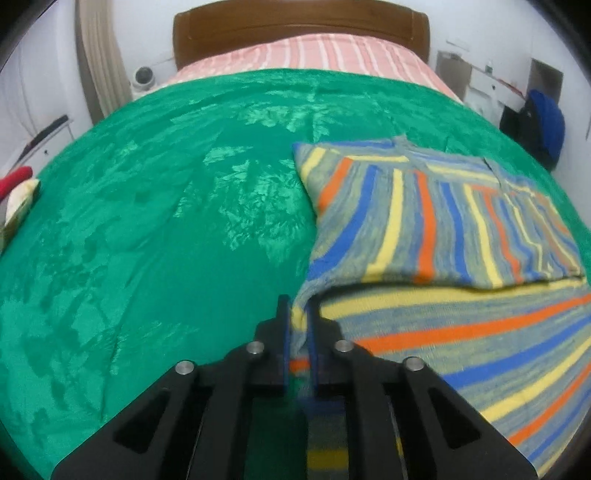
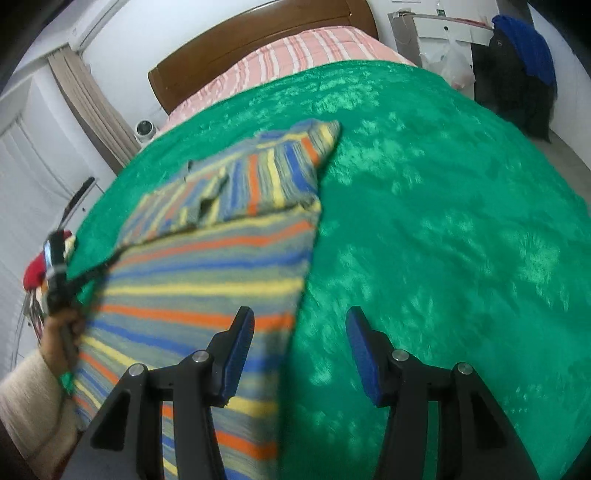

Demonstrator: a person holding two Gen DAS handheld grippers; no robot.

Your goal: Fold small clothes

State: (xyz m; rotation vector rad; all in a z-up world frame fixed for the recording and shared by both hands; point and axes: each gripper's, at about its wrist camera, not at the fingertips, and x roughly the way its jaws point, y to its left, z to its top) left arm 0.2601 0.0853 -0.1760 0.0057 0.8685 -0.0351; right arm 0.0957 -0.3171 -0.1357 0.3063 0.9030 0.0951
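Green bedspread (image 1: 147, 221) covers bed; wooden headboard (image 1: 295, 33) behind.

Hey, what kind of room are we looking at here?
Most likely a bedroom. A wooden headboard stands at the far end of a bed spread with a green cover, a pink striped sheet shows beneath it, and a curtain hangs by the wall.

both cams ride on the grippers, tilted down at the green bedspread (image 1: 147, 240) and facing the headboard (image 1: 295, 33) — left one sits close over the striped garment's (image 1: 461, 229) left edge, right one over its right edge. both catch that garment and the pink striped sheet (image 2: 295, 51).
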